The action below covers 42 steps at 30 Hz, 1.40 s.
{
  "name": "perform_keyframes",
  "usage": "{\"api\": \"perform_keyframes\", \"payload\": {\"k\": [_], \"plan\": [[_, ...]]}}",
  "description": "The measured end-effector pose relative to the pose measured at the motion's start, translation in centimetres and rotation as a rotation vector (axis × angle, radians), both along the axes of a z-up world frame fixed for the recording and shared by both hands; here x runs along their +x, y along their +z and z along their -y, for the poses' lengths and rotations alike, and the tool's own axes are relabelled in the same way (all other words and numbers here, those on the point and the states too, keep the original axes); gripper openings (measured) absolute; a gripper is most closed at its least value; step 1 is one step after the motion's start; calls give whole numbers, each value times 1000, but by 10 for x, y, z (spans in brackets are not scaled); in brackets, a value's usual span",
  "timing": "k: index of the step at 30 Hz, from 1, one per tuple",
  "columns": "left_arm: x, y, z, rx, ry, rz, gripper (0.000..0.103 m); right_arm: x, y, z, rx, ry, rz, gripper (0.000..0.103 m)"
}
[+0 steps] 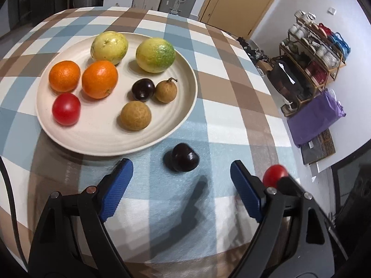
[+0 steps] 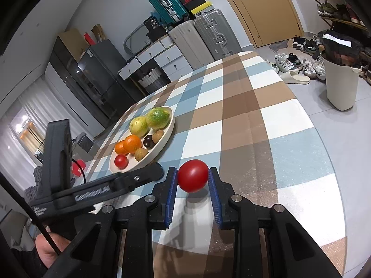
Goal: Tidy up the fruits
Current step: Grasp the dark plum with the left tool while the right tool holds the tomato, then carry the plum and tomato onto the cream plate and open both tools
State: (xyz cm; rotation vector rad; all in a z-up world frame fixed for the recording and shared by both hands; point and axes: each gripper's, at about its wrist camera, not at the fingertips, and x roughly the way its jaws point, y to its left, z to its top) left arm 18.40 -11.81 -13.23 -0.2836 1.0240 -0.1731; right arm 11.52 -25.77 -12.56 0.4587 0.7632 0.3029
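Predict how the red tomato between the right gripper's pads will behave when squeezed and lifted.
The red tomato looks round and glossy, so it may slip or roll off the pads. Probably light. Its thin skin likely bruises if the right gripper clamps hard.

A counter (image 2: 266, 120) covered in a blue, brown and white checked cloth is seen in a white-walled room. Suitcases (image 2: 204, 39) are stacked beside a tan door (image 2: 262, 7). Shoes (image 2: 299, 62) are scattered over the grey tiled floor (image 2: 347, 139).
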Motion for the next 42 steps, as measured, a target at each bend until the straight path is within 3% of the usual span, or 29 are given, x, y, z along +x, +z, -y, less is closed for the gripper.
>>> {"api": "perform_keyframes", "payload": {"k": [9,11,12,13,16,29,34,42], "plan": [[8,-1,1,-25,63,13,81,-1,0,-1,16,9,1,27],[8,-1,0,-36,64,12,68,-2,0,-2,14,9,0,27],[8,-3,-1,-66,42,13,47,-2,0,-1,14,9,1,27],[9,-5,-2,-72,32,3,38,-2,0,-1,13,8,0,27],[11,-7,-5,-90,24,0,23,-4,1,-2,8,4,0,27],[-11,-7,-15,-177,-40,-29,23,-15,18,-15,-19,20,21,27],[-30,9,-32,-205,-57,3,23,-16,27,-28,-27,43,32,27],[-49,44,-80,-177,-35,113,23,-7,36,-55,-48,95,35,27]]}}
